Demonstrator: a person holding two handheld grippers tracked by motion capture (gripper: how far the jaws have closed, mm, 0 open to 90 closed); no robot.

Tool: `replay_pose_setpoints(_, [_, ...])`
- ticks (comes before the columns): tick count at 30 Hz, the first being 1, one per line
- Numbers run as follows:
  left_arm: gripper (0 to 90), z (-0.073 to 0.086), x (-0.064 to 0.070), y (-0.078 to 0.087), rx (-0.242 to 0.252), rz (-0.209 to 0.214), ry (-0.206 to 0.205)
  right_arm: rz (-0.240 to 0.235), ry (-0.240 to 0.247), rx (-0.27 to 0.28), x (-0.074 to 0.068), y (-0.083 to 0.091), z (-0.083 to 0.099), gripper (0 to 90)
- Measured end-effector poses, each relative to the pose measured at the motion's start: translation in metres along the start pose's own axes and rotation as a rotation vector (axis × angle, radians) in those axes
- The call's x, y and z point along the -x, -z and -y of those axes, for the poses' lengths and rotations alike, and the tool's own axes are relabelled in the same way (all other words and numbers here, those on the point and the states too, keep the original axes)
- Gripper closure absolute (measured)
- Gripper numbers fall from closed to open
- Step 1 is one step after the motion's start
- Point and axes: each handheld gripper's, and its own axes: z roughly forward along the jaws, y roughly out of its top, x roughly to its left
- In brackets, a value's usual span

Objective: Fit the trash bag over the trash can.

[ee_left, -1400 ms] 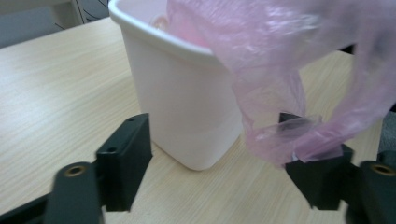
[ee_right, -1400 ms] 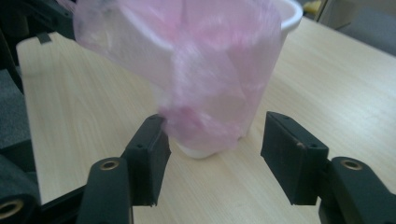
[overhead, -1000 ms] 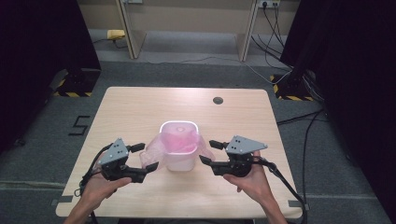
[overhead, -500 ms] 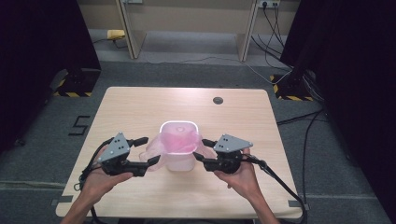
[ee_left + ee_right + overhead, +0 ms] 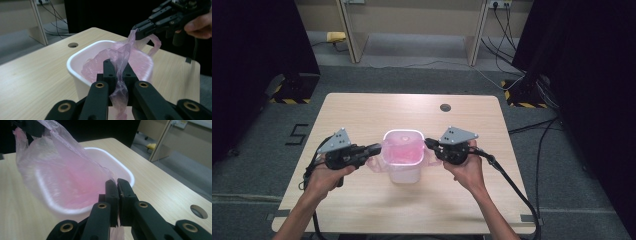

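the pink plastic bag (image 5: pixel 402 149) sat inside the white bin (image 5: pixel 404 172) at the middle of the table (image 5: pixel 362 110), its mouth drawn over opposite rims. the left gripper (image 5: pixel 374 149) was clamped on one edge of the film and the right gripper (image 5: pixel 430 144) pinched the other, likely so the liner could be spread open and seated over the rim.

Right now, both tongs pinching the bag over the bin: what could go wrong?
1. The thin pink bag is stretched between the left tongs and the right tongs; pulling apart might tear it.
2. The white bin looks light; a tug could tip or drag it.
3. Each grip holds a narrow edge and may slip.
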Motion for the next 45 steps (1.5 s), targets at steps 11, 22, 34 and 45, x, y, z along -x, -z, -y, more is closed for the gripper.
replay_pose_setpoints(11, [86.7,0.01,-0.033,-0.024,-0.019,-0.032,0.089,0.013,-0.052,-0.066,0.031,-0.041,0.006,89.0])
replay_pose_setpoints(22, [88.8,0.029,-0.059,-0.046,-0.043,-0.021,0.207,-0.035,-0.051,-0.126,0.037,-0.066,0.017,90.0])
replay_pose_setpoints(34, [89.0,0.048,-0.06,-0.055,-0.119,-0.019,0.217,-0.075,-0.04,-0.203,0.03,-0.087,0.038,90.0])
replay_pose_setpoints(45, [52.2,0.047,-0.053,-0.027,-0.095,-0.045,0.209,0.036,-0.151,-0.147,0.029,-0.053,0.036,54.1])
